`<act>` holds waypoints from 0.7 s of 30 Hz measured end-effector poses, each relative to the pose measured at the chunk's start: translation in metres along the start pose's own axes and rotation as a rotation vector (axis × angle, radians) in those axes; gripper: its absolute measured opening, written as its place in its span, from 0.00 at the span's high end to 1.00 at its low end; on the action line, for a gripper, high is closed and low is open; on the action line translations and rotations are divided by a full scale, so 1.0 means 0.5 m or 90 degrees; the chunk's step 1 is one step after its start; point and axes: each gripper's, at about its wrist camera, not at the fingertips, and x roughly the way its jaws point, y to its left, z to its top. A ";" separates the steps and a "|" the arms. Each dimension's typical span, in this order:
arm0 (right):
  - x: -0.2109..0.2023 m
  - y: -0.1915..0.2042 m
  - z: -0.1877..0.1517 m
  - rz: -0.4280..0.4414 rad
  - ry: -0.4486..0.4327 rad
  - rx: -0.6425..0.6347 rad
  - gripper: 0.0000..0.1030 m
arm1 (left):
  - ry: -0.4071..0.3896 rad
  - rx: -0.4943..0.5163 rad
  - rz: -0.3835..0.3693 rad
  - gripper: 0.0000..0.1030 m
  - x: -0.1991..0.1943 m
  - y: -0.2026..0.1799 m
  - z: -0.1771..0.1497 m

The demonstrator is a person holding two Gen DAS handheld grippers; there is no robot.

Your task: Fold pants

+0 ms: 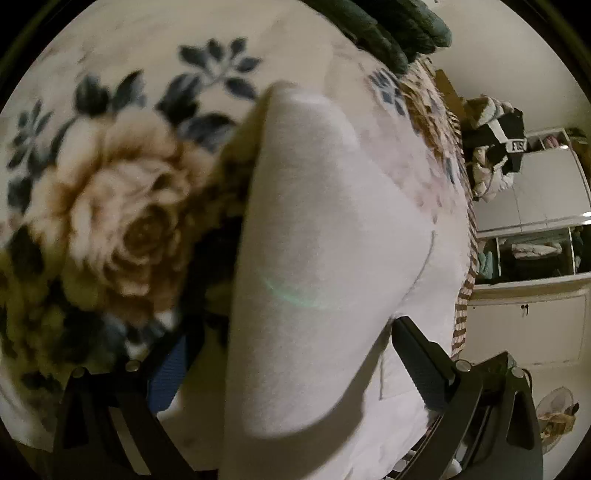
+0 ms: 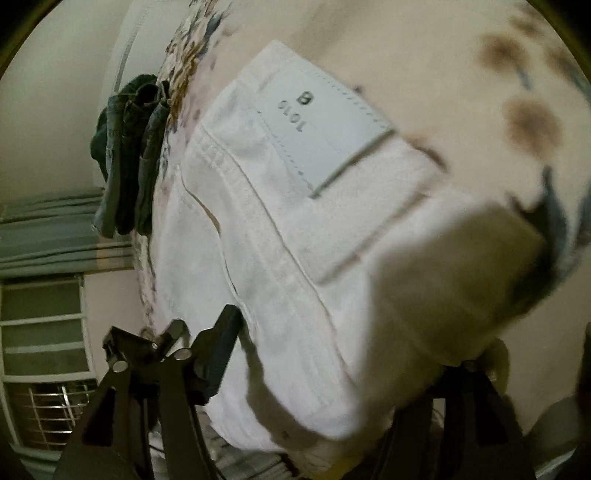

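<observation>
White pants (image 1: 325,229) lie on a floral blanket (image 1: 110,177) on a bed. In the left wrist view a fold of the white cloth passes between my left gripper's (image 1: 291,354) two fingers, one blue-padded finger (image 1: 166,373) on its left and one dark finger (image 1: 421,354) on its right. In the right wrist view the pants' waistband with a white label (image 2: 325,129) fills the middle. My right gripper (image 2: 332,369) has white cloth between its fingers; the left finger (image 2: 218,354) shows, the right one is hidden by cloth.
Dark green jeans (image 1: 391,26) lie folded at the bed's far edge, also in the right wrist view (image 2: 129,158). A wardrobe with open shelves (image 1: 535,240) and piled clothes (image 1: 495,147) stand to the right. A curtain (image 2: 48,236) and window (image 2: 44,332) are at left.
</observation>
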 end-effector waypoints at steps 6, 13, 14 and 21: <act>0.024 0.029 0.005 0.006 0.020 -0.029 0.32 | -0.016 0.006 -0.027 0.27 -0.004 -0.019 0.000; 0.018 0.065 -0.004 -0.029 0.008 -0.064 0.68 | -0.041 0.010 -0.063 0.69 -0.047 -0.018 -0.019; 0.013 0.071 -0.005 -0.026 0.006 -0.064 0.69 | -0.041 0.011 -0.066 0.69 -0.053 -0.022 -0.021; -0.056 0.126 -0.031 -0.018 0.001 -0.087 0.70 | -0.044 0.029 -0.059 0.70 -0.108 -0.088 -0.017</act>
